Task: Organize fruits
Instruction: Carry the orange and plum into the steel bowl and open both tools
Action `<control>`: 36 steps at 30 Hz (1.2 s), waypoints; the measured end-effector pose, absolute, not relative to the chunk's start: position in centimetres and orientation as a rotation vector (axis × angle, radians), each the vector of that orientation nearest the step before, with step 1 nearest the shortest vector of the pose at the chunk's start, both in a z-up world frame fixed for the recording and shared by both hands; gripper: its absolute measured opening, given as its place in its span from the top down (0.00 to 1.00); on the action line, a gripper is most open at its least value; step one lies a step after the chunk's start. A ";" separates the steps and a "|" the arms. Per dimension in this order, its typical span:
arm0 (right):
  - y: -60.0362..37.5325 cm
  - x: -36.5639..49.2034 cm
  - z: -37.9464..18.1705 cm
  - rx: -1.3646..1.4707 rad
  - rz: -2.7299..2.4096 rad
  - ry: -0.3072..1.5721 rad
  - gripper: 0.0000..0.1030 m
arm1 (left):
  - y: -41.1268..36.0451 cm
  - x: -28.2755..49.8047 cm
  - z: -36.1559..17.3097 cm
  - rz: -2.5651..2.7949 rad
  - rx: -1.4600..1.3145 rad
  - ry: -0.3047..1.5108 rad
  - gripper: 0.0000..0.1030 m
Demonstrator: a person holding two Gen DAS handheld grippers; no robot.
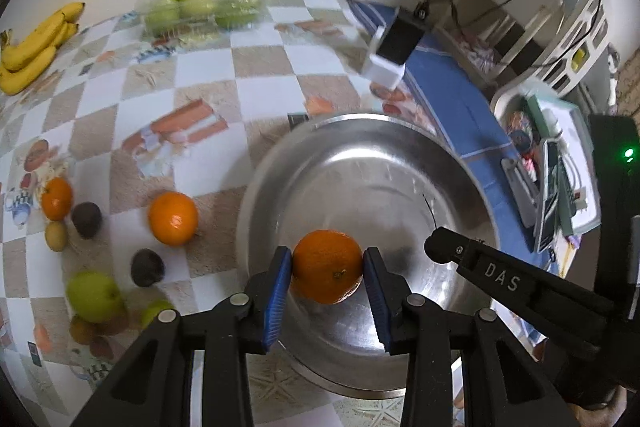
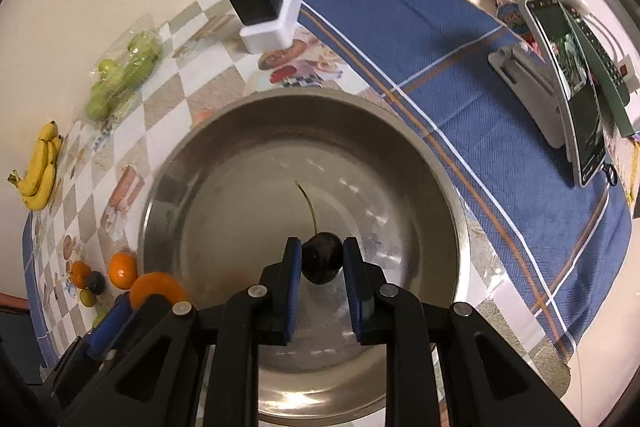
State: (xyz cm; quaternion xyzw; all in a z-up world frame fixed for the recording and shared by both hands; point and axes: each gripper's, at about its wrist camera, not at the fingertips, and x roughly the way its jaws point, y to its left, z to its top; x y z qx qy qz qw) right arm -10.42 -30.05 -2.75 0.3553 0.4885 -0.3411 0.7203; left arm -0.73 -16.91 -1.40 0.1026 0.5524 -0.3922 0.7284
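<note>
My left gripper [image 1: 327,267] is shut on an orange mandarin [image 1: 327,265], held over the near-left part of a steel bowl [image 1: 472,187]. My right gripper [image 2: 319,259] is shut on a dark cherry [image 2: 322,262] with a long stem, held above the inside of the same bowl [image 2: 160,195]. In the right wrist view the left gripper's blue pad [image 2: 110,323] and its mandarin [image 2: 156,289] show at the bowl's left rim. In the left wrist view one black finger [image 1: 500,275] of the right gripper reaches over the bowl. More fruit lies to the left: a mandarin [image 1: 173,218], another mandarin [image 1: 57,203], dark fruits [image 1: 147,267], a green apple [image 1: 94,295].
Bananas [image 1: 32,47] and a clear pack of green fruit [image 1: 200,7] lie at the far left by the wall. A black charger on a white block [image 2: 264,7] stands behind the bowl. A phone on a stand [image 2: 568,83] sits on the blue cloth [image 2: 440,47] to the right.
</note>
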 end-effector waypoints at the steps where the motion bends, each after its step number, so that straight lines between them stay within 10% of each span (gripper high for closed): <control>1: -30.1 -10.4 -3.0 0.790 -0.752 1.085 0.78 | -17.0 -0.8 -1.6 -0.864 0.227 1.228 0.62; 36: -29.8 -10.0 -2.1 0.761 -0.754 1.106 0.67 | -12.5 3.3 -1.0 -0.629 0.164 1.248 0.45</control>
